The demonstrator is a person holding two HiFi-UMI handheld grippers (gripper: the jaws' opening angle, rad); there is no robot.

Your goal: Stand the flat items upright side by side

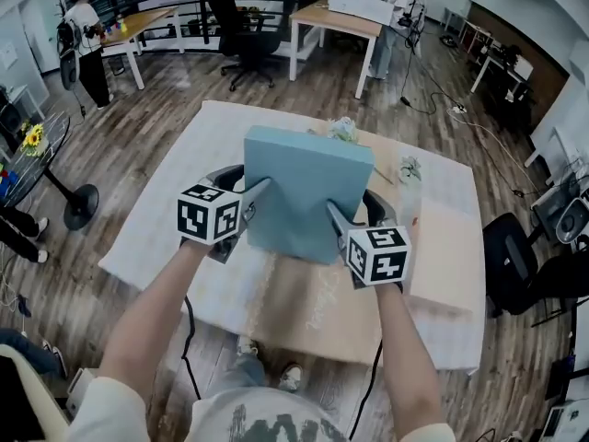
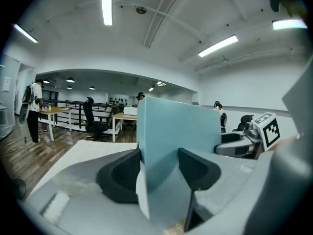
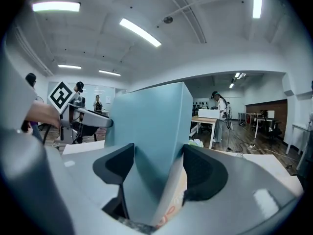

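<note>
A flat light-blue box [image 1: 308,191] is held up above the table, tilted, one edge in each gripper. My left gripper [image 1: 253,199] is shut on its left edge and my right gripper [image 1: 342,221] on its right edge. In the left gripper view the blue box [image 2: 181,131] stands between the dark pads [image 2: 122,175] of the left gripper [image 2: 159,173], and the right gripper [image 2: 244,141] shows beyond it. In the right gripper view the box [image 3: 151,131] fills the right gripper [image 3: 156,173], and a pale edge with orange print [image 3: 171,204] shows low down beside it.
The table [image 1: 184,201] carries a white cloth with a brown patch [image 1: 304,311] under the box. A pale flat slab [image 1: 442,247] lies at the right. Two small wrapped bundles [image 1: 342,129] [image 1: 409,168] sit behind the box. Desks, chairs and people stand further off.
</note>
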